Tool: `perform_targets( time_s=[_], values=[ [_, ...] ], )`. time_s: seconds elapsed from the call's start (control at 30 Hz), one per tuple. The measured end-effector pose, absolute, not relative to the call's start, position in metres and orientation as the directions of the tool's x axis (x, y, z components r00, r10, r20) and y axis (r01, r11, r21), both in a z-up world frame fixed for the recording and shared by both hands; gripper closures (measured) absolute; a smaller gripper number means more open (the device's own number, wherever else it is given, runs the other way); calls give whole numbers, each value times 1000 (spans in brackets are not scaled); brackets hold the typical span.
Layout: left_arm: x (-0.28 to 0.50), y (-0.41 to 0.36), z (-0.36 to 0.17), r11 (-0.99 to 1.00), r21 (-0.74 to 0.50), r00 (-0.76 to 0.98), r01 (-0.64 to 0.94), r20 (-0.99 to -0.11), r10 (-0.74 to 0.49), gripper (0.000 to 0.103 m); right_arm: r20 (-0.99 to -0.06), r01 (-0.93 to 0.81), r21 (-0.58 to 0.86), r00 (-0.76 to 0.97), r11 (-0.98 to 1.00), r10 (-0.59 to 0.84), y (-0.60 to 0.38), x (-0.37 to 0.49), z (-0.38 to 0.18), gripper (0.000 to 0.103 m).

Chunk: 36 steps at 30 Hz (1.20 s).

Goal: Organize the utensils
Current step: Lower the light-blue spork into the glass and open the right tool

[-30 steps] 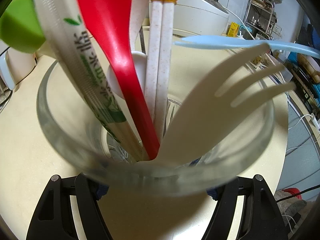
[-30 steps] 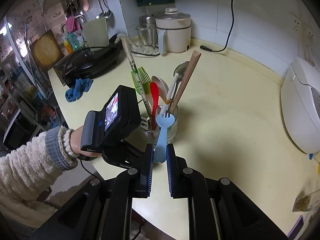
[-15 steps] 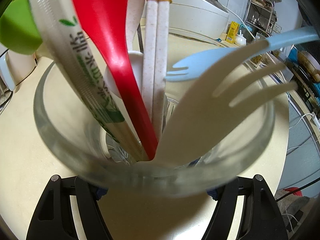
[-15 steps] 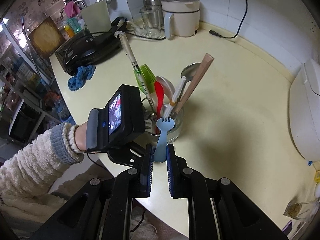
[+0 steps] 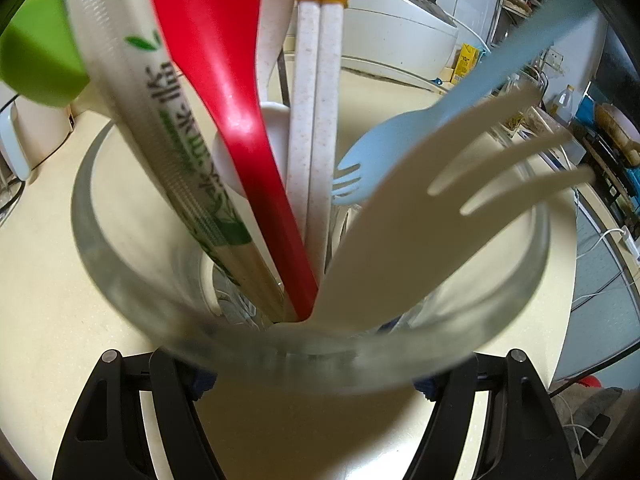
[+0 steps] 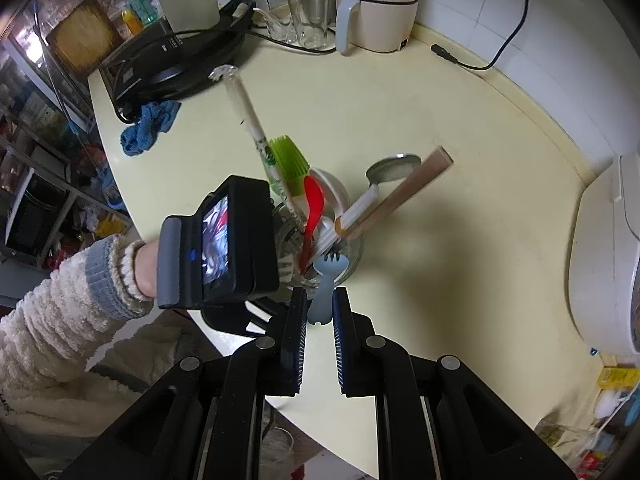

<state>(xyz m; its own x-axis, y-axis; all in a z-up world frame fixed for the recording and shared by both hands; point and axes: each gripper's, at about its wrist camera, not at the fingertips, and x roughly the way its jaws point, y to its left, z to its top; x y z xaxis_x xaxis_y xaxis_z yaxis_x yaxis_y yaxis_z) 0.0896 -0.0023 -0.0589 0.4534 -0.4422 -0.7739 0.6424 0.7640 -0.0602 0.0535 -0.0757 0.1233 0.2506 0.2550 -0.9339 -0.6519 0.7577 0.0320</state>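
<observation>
A clear glass jar (image 5: 120, 276) (image 6: 354, 258) stands on the cream counter, and my left gripper (image 5: 312, 376) is shut on its wall. Inside lean a red spoon (image 5: 240, 128) (image 6: 312, 210), wrapped chopsticks (image 5: 160, 132), banded white chopsticks (image 5: 316, 120), a cream fork (image 5: 420, 232) and a green brush (image 6: 288, 162). My right gripper (image 6: 320, 312) is shut on the handle of a light blue fork (image 6: 325, 282) (image 5: 384, 148). Its tines point down over the jar's mouth, among the other utensils.
A person's sleeve and hand (image 6: 80, 300) carry the left gripper's camera. On the counter (image 6: 460, 240) are a blue cloth (image 6: 150, 128), a black griddle (image 6: 176, 68), a white cooker (image 6: 376, 4), glass jars (image 6: 308, 16), a loose power cable (image 6: 480, 60) and a rice cooker (image 6: 604, 264).
The right gripper has swung the blue fork from lying flat above the jar to tines-down, and its head has dropped in beside the cream fork. The left gripper and jar kept still.
</observation>
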Motion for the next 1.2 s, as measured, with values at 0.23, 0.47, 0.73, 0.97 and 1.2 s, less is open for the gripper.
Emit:
perform_targets(
  time_s=[0.23, 0.47, 0.73, 0.97, 1.2],
  values=[
    [90, -1, -59, 764, -66, 452, 642, -773, -446, 26, -936, -648, 12, 261, 761, 237, -68, 66, 124, 91],
    [90, 0, -59, 764, -66, 451, 642, -772, -447, 26, -917, -629, 16, 301, 777, 263, -62, 76, 133, 91],
    [90, 0, -58, 764, -63, 453, 643, -773, -445, 26, -899, -622, -5, 346, 783, 269, -63, 70, 141, 91],
    [89, -2, -58, 764, -55, 455, 643, -775, -439, 26, -852, -559, 37, 415, 829, 318, -89, 57, 140, 91],
    [89, -2, -58, 764, -55, 455, 643, -775, -439, 26, -780, -454, 95, 519, 886, 350, -128, 34, 104, 84]
  ],
)
